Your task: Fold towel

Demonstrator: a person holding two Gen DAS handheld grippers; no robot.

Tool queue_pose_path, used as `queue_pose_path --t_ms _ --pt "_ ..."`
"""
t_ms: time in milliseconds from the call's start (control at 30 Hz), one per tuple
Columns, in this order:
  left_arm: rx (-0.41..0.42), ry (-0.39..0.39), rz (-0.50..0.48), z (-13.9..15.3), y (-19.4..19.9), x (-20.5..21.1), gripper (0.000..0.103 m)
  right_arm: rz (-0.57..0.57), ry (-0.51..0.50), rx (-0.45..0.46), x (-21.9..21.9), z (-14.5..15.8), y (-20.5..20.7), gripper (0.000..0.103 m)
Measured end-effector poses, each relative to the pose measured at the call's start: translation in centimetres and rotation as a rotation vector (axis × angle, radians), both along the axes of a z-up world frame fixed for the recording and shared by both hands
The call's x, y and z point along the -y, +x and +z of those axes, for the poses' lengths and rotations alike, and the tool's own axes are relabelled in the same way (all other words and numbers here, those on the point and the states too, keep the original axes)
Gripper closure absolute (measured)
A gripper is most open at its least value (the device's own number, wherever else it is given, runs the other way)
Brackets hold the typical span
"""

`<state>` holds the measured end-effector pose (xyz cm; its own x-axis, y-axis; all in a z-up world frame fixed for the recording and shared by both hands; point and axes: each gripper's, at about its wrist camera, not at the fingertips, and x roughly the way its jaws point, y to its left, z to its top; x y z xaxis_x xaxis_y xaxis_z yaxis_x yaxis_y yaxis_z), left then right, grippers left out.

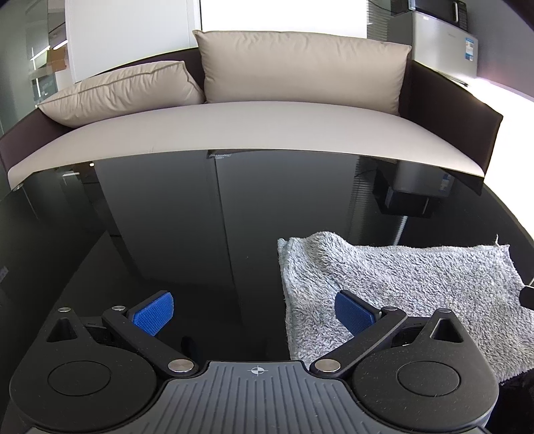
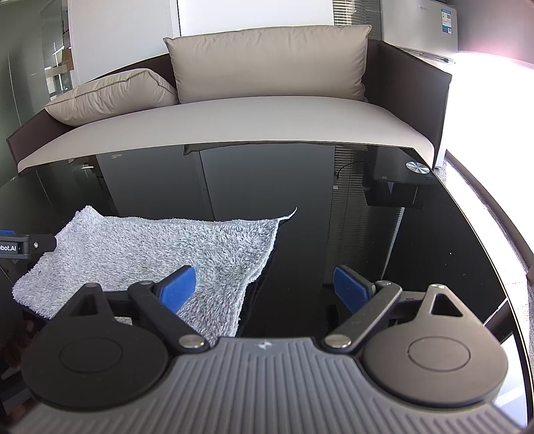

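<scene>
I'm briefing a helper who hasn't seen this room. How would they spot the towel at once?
Find the sofa with beige cushions; a glossy black table stands before it. The towel lies on that table between the two open tongs. It is the only grey, fluffy thing on the dark glass.

A lounge corner of an office, by the look of it: a brown sofa [image 2: 414, 100] with beige cushions [image 2: 267, 63] stands along the far edge of a glossy black bench [image 2: 434, 253], with glass partitions [image 1: 40, 66] behind, window blinds [image 2: 355, 13] and a steel fridge [image 1: 444, 50] beyond its right corner.
</scene>
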<state>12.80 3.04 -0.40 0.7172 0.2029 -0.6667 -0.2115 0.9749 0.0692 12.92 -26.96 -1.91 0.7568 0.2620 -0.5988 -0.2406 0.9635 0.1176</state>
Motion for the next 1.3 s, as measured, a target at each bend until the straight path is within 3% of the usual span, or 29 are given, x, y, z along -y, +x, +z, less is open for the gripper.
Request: queue_pose_path --t_ms 533,1067,1267,1300 --pt "0.011 -0.023 -0.018 -0.2 -5.1 0.6 0.001 -0.037 0.080 -0.026 -0.3 0.5 -4.2 0.011" --pt "0.014 -0.051 -0.024 0.1 -5.6 0.6 0.001 -0.077 0.145 -0.037 -0.2 0.3 -6.2 0.012" --pt "0.012 -0.060 -0.007 0.1 -5.1 -0.1 0.001 -0.104 0.209 -0.083 -0.1 0.1 -5.9 0.028" --pt "0.012 -0.060 -0.008 0.1 -5.0 -0.1 0.001 -0.108 0.211 -0.084 -0.1 0.1 -5.9 0.035"
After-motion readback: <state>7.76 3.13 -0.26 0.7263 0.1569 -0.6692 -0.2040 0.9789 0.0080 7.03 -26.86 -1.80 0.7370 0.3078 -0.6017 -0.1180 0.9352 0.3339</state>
